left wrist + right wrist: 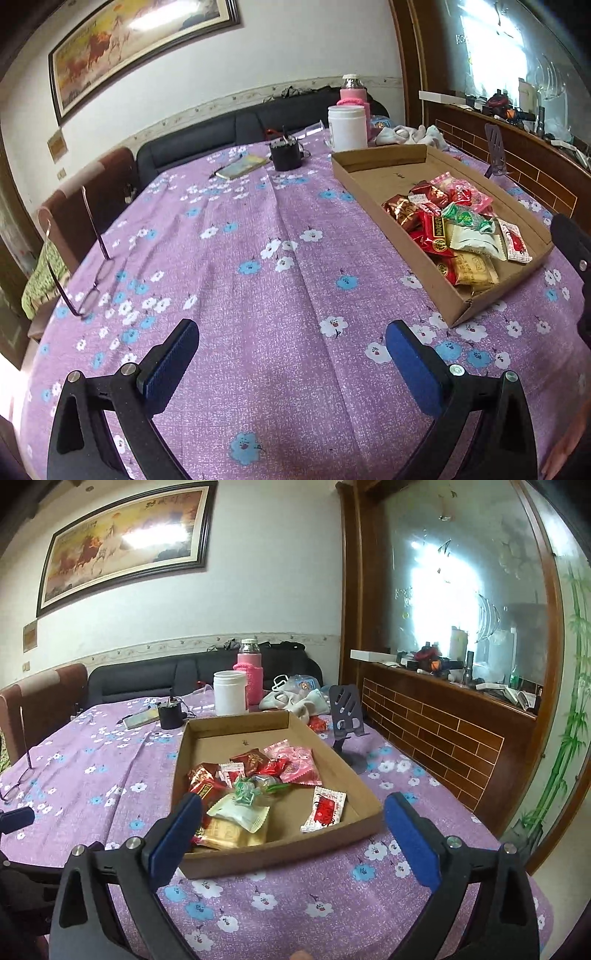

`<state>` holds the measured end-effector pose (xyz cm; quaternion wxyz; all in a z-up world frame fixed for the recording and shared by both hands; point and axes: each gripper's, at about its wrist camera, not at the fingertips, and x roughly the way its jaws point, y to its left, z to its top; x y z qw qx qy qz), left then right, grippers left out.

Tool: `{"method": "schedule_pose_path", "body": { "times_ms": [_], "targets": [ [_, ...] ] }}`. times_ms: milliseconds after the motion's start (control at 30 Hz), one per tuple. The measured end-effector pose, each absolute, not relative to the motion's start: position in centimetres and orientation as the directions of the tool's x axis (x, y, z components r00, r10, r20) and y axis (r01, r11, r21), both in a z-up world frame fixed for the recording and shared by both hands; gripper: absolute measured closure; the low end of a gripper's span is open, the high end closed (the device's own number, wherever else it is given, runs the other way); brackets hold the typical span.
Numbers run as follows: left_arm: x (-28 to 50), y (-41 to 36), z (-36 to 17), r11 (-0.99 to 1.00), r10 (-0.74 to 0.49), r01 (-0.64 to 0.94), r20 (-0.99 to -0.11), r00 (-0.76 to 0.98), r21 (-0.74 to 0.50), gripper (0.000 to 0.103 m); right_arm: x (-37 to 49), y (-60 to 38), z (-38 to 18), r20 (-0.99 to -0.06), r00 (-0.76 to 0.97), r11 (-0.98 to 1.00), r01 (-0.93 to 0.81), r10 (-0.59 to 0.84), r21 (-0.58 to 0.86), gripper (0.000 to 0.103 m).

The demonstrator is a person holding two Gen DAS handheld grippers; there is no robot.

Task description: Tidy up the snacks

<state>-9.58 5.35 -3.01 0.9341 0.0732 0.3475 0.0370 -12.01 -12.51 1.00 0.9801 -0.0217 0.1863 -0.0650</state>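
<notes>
A shallow cardboard tray (369, 794) lies on the purple flowered tablecloth (258, 258). Inside it is a heap of wrapped snacks (240, 786), red, pink, green, cream and yellow, and a white-and-red sachet (325, 808) lies apart at its right. My right gripper (293, 819) stands open over the tray's near edge, nothing between its blue pads. My left gripper (291, 345) is open over bare cloth, left of the tray (369, 184) and its snacks (454, 232). One red sweet (317, 723) lies outside, behind the tray.
Behind the tray stand a white jar (229, 692), a pink-sleeved bottle (250, 675), a black cup (170, 714), a notebook (140, 718), crumpled cloth (295, 699) and a black phone stand (347, 720). Glasses (92, 266) lie at the left edge. A wooden counter (443, 731) runs along the right.
</notes>
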Motion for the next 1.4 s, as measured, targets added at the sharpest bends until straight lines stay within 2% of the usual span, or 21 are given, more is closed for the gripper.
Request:
{"method": "schedule_pose_path", "body": {
  "times_ms": [433, 1400],
  "targets": [
    [-9.7, 4.7, -3.1, 0.979, 0.139, -0.008, -0.641, 0.755, 0.203, 0.001, -11.9, -12.9, 0.9, -0.373, 0.918, 0.991, 0.124, -0.133, -0.049, 0.004],
    [-9.7, 4.3, -3.3, 0.979, 0.125, 0.016, -0.662, 0.739, 0.203, 0.001, -12.0, -12.9, 0.9, -0.372, 0.919, 0.991, 0.126, -0.135, -0.048, 0.004]
  ]
}}
